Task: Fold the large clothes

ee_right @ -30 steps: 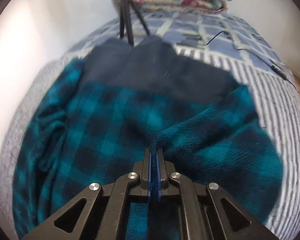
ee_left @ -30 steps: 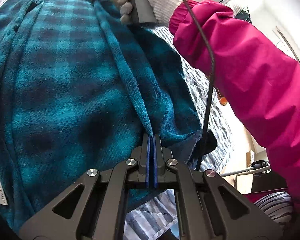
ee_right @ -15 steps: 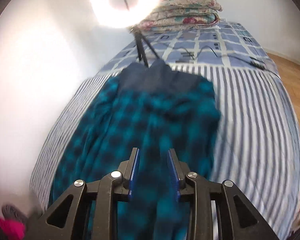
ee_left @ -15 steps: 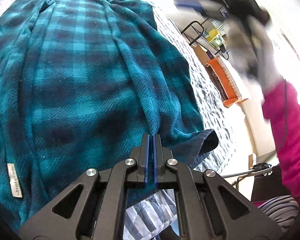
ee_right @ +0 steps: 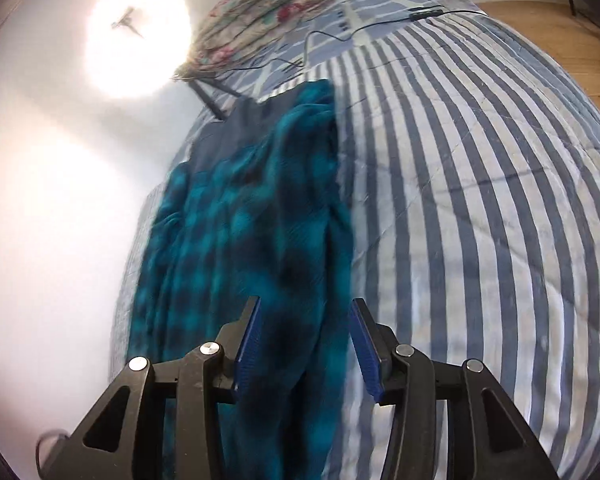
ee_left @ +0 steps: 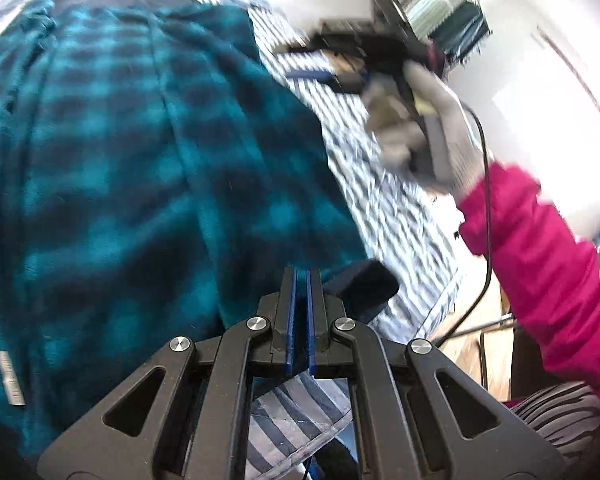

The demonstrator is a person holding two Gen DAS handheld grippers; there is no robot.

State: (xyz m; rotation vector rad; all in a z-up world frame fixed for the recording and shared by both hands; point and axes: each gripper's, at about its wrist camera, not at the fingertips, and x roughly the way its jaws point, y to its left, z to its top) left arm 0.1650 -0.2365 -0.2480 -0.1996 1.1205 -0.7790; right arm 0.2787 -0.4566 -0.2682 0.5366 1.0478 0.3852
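Observation:
A teal and black plaid fleece garment (ee_left: 140, 160) lies lengthwise on the bed, with its dark grey part at the far end. My left gripper (ee_left: 301, 276) is shut on the garment's near edge, beside a dark cuff (ee_left: 364, 284). In the right wrist view the garment (ee_right: 252, 220) runs away below my right gripper (ee_right: 306, 302), whose jaws are opening with nothing pressed between them. From the left wrist view the right gripper (ee_left: 320, 60) is blurred above the bed's right side, held by a gloved hand (ee_left: 432, 128) with a pink sleeve (ee_left: 540, 260).
A blue and white striped bed cover (ee_right: 480, 200) spreads to the right of the garment. Folded floral quilts (ee_right: 268, 8) sit at the head of the bed, next to a lit ring light (ee_right: 136, 36) on tripod legs (ee_right: 208, 100). A black cable (ee_right: 380, 24) crosses the bed. Wooden floor (ee_right: 540, 4) lies beyond.
My right gripper let go of the garment's far part, opened, and swung away to the right over the striped cover. The left gripper stayed shut at the near edge.

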